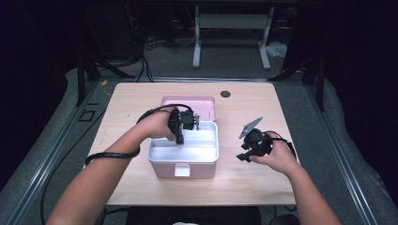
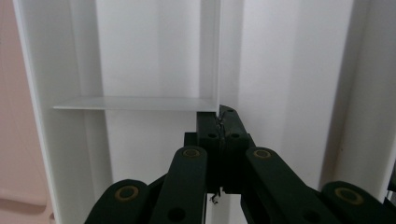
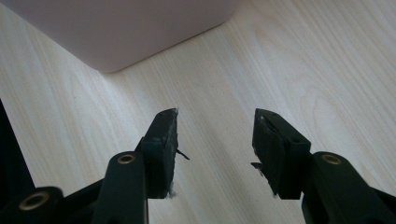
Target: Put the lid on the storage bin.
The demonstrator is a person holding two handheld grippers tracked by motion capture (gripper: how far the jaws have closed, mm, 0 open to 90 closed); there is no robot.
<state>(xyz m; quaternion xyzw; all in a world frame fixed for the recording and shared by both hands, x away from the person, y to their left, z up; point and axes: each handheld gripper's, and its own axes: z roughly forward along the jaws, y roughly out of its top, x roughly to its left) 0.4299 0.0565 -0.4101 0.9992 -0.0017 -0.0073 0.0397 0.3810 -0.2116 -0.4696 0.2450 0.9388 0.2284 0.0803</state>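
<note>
A pink box stands open mid-table, its lid lying back behind it. Inside sits a white tray. My left gripper points down into the tray's left part with its jaws shut and nothing visible between them. In the left gripper view the shut tips sit right at the spot where two thin white dividers meet; I cannot tell whether they touch. My right gripper rests low over the table to the right of the box, open and empty. Its view has the fingertips apart above bare wood, with the box's pink corner ahead.
The light wooden table has a small dark round hole near its far edge. Bare wood lies right of the box and along the front. Beyond the table are a grey floor, cables and a metal stand.
</note>
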